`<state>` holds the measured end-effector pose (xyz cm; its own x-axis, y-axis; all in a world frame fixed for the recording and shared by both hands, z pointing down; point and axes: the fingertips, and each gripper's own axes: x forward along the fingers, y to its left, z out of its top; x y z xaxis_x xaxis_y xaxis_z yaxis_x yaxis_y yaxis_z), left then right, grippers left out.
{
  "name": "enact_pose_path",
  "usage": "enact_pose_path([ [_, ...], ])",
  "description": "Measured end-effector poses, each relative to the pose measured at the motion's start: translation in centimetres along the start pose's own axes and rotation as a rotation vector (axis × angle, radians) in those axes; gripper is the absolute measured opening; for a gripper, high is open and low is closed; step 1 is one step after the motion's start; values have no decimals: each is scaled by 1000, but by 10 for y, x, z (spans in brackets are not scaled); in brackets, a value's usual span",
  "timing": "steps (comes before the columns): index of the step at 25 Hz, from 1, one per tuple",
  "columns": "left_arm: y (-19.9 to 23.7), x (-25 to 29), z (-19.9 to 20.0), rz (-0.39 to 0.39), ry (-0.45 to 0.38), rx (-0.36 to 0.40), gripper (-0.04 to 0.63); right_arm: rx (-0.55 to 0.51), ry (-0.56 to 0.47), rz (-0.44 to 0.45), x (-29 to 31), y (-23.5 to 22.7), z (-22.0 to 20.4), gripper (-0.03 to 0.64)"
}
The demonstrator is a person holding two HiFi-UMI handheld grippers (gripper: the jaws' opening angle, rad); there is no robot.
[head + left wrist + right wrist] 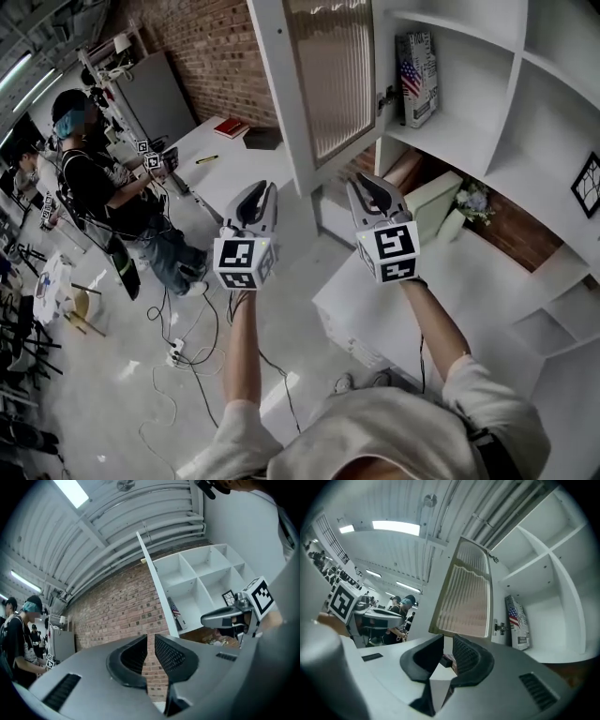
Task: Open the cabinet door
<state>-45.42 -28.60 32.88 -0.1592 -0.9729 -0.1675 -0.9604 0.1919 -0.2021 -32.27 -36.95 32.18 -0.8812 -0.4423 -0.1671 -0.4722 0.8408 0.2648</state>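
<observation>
The white cabinet door point(328, 84), with a ribbed glass panel, stands swung out from the shelf unit point(487, 122); in the right gripper view the door point(468, 597) hangs open on its hinge point(500, 627). My left gripper point(262, 192) and right gripper point(367, 187) float side by side below the door's lower edge, touching nothing. Each has its jaws a narrow slit apart with nothing between them, as the left gripper point(151, 641) and right gripper point(448, 641) show in their own views. The door's edge point(154, 588) appears beyond the left jaws.
A box with a flag print point(417, 80) stands on the open shelf. Below are a low white cabinet point(412, 281), a small plant point(473, 202) and a framed picture point(586, 183). A white table point(234, 159) carries a red book point(230, 128). A person point(103, 187) works at left; cables point(187, 356) cross the floor.
</observation>
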Motion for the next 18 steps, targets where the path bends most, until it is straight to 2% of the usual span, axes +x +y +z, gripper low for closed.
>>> enact_pose_path([
  [8, -55, -7, -77, -60, 124, -77, 72, 21, 84, -98, -44, -45, -49, 59],
  [13, -98, 12, -93, -148, 133, -117, 72, 34, 140, -186, -80, -76, -78, 41],
  [18, -153, 43, -91, -252, 115, -153, 65, 37, 177, -304, -131, -120, -95, 17],
])
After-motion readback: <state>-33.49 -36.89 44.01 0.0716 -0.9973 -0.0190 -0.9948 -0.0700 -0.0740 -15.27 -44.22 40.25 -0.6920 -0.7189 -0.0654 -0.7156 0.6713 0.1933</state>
